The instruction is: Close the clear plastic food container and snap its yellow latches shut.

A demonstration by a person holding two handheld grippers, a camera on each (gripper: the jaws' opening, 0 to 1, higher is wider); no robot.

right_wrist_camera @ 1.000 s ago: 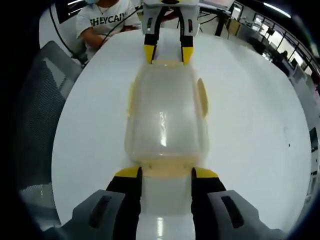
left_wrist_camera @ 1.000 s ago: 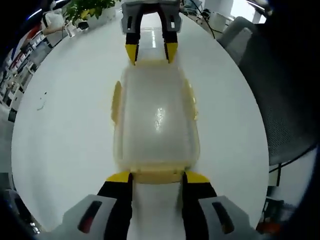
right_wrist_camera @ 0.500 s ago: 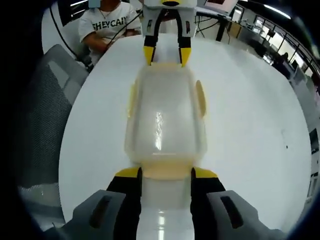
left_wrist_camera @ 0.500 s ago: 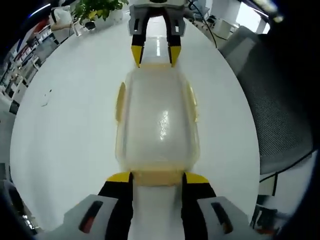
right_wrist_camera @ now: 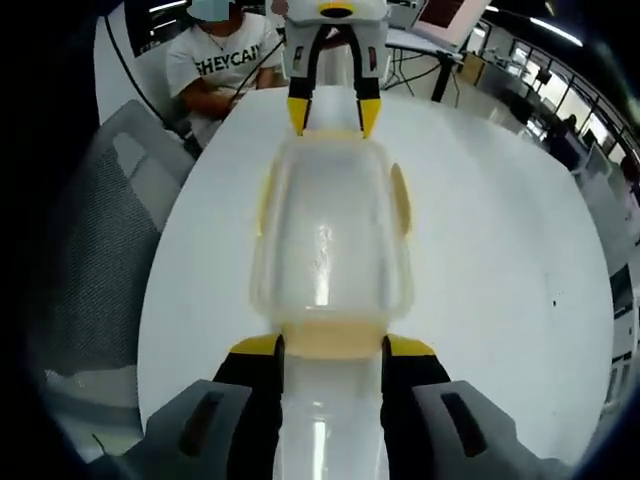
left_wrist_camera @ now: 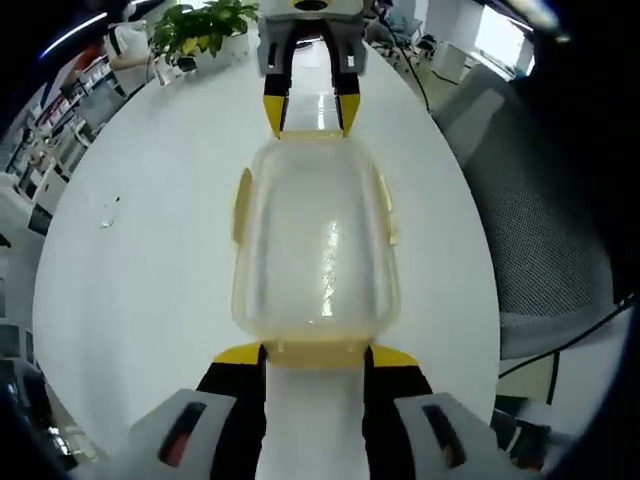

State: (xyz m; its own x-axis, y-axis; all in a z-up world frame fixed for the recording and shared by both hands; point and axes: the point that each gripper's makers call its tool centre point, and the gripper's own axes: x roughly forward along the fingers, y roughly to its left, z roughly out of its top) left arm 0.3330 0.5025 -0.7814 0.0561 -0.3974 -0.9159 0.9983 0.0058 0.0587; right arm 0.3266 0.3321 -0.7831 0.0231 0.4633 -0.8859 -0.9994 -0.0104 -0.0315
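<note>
Sitting on the white desk [left_wrist_camera: 130, 300], the clear plastic container [left_wrist_camera: 314, 240] has its lid on. Yellow latches [left_wrist_camera: 241, 205] stick out at its sides. The left tongs [left_wrist_camera: 314, 355] and right tongs [right_wrist_camera: 333, 347] are open, one at each end, tips beside an end latch.
</note>
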